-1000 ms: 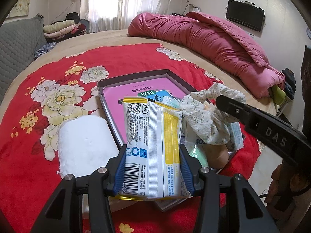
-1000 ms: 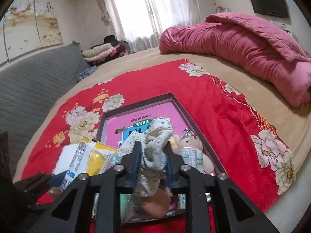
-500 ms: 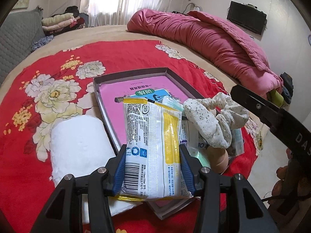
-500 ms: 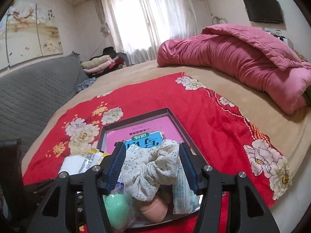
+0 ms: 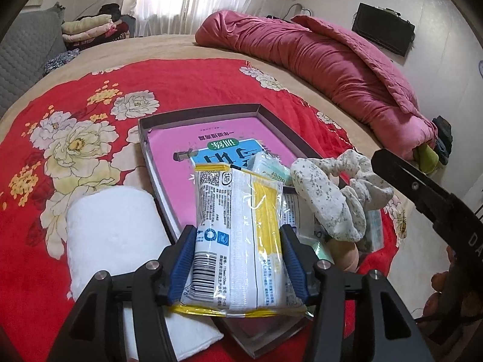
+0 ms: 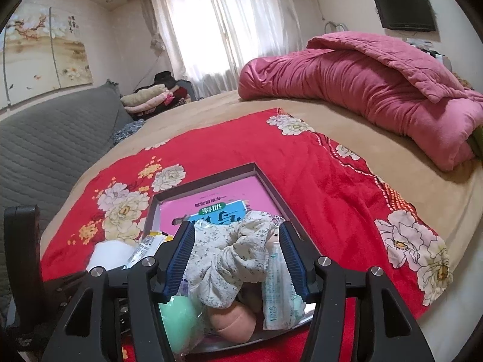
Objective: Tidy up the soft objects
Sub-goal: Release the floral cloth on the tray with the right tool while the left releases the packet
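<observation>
Left wrist view: the left gripper [image 5: 237,264] holds a white-and-yellow packet [image 5: 241,235] between its blue pads [image 5: 181,259], both pads against the packet's sides; its jaws have just been opening a little, and the packet sits between them. The packet hangs over the near edge of the tray [image 5: 199,114], a shallow dark box with a pink book on its floor. A white towel roll [image 5: 117,229] lies just left of the tray on the red floral cloth [image 5: 60,138]. A speckled scrunchie [image 5: 335,193] lies in the tray's right part, beside a finger of the right gripper [image 5: 422,193].

Right wrist view: the right gripper [image 6: 237,259] stands apart over the tray [image 6: 205,181]; its jaws have just been opening, and the scrunchie [image 6: 229,256] lies loose between them, clear of the right pad. Beneath it in the tray sit a green egg shape [image 6: 178,316], a tan round piece [image 6: 232,319] and a wrapped pack [image 6: 277,295].
</observation>
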Tool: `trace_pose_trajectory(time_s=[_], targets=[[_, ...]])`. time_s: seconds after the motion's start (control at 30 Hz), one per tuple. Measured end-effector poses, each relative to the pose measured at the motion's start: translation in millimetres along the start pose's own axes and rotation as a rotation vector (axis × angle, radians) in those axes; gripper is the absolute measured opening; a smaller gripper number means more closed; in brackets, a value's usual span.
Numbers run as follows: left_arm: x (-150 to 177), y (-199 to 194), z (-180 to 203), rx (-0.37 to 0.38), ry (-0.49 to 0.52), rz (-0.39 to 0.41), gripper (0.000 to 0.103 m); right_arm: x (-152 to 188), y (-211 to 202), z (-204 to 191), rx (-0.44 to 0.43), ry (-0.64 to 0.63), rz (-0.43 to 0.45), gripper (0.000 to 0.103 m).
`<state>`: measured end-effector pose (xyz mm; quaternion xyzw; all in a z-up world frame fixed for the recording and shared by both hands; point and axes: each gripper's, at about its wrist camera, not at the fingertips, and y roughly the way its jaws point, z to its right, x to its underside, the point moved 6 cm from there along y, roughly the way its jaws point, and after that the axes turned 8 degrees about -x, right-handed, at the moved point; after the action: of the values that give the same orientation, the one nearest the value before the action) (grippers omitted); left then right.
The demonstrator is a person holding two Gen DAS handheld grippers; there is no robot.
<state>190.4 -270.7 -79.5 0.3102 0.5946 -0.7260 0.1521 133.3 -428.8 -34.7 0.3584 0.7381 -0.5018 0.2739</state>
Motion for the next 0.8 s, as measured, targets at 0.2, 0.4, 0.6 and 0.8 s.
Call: trace_pose_trajectory(time_s=[0.2, 0.4, 0.6, 0.8], targets=[[-1.4, 1.1, 1.3, 0.014, 0.004, -0.005, 0.059, -2.1, -3.3, 3.2, 0.011, 0.004, 0.011, 0.068], [-2.7, 2.1, 1.4, 0.026, -0.003, -0.012, 0.06, -1.7, -2.2, 2.2, 0.019, 0.002, 0.002, 0.07], [-6.3, 6.9, 6.0, 0.027, -0.004, -0.008, 0.061, -1.5, -2.8, 0.9, 0.023, 0.004, 0.003, 0.071], [-13.2, 15.3, 10.5, 0.022, 0.007, -0.003, 0.061, -1.5, -3.6, 4.2, 0.029, 0.015, 0.006, 0.071]])
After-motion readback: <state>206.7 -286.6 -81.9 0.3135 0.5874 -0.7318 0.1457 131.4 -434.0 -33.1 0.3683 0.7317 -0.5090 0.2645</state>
